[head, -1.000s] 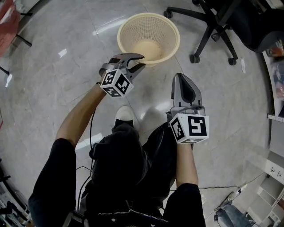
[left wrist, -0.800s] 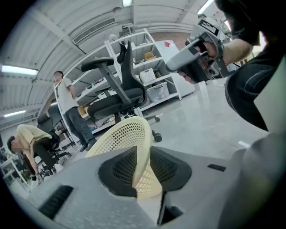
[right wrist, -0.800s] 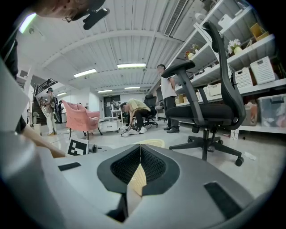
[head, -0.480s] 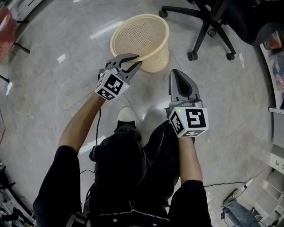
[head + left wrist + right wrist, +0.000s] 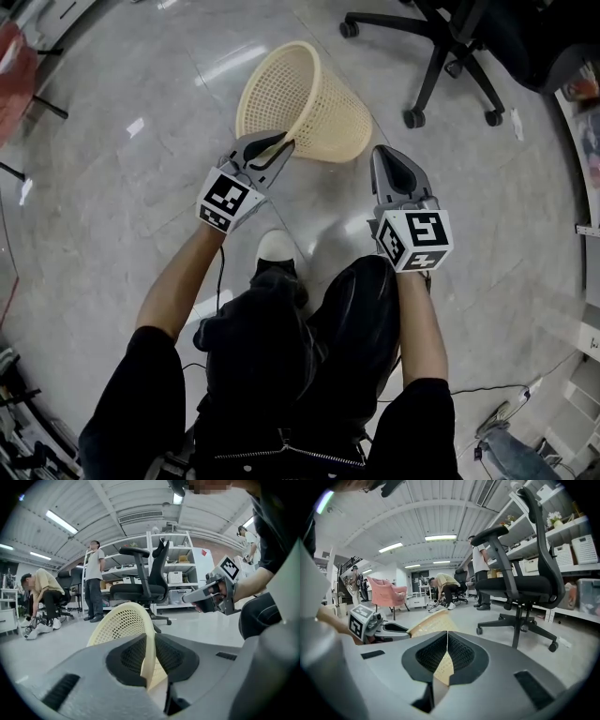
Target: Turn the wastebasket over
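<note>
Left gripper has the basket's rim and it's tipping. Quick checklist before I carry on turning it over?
1. Left gripper holds the wastebasket by its rim: ok. The jaws have just been closing and the pads press on it.
2. Wastebasket turned over: not ok. It is only tilted onto its side, mouth toward the left of the head view.
3. Right gripper free to help: ok. It is shut with nothing between the jaws, near the basket's base.
4. Office chair out of the way: ok. It stands apart, beyond the basket.
5. Basket empty inside: cannot tell.
</note>
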The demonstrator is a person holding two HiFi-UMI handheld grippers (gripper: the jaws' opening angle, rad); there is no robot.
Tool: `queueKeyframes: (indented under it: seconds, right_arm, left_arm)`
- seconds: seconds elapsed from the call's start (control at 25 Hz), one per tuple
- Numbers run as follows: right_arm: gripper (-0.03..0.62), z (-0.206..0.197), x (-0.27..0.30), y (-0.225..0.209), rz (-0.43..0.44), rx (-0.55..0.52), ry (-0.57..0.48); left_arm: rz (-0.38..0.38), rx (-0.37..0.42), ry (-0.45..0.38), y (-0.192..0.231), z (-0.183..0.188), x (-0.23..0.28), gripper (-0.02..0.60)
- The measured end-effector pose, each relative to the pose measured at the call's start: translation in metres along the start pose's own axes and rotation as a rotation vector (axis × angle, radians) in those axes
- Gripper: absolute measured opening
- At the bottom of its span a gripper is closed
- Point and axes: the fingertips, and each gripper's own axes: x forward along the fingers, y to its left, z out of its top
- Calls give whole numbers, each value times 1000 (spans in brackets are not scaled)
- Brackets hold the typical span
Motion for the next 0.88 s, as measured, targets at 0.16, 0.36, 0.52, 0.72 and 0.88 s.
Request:
queueKeyframes:
  seconds: [0.16, 0.36, 0.52, 0.72, 0.88]
  right_arm:
    - [11, -14, 9, -9, 6, 12, 27]
    - [12, -46, 27, -9, 64, 2, 114]
    - [14, -81, 42, -1, 142, 21, 200]
    - [123, -111, 63, 5, 189, 89, 235]
    - [200, -134, 77, 9, 214, 163, 245]
  left_arm:
    - [14, -45, -6, 3, -9, -14, 57]
    - [49, -119, -14, 14, -21, -41, 55]
    - [68, -153, 10, 17, -39, -65, 55]
    - [108, -184, 43, 27, -57, -84, 55]
    - [141, -197, 57, 37, -66, -94, 55]
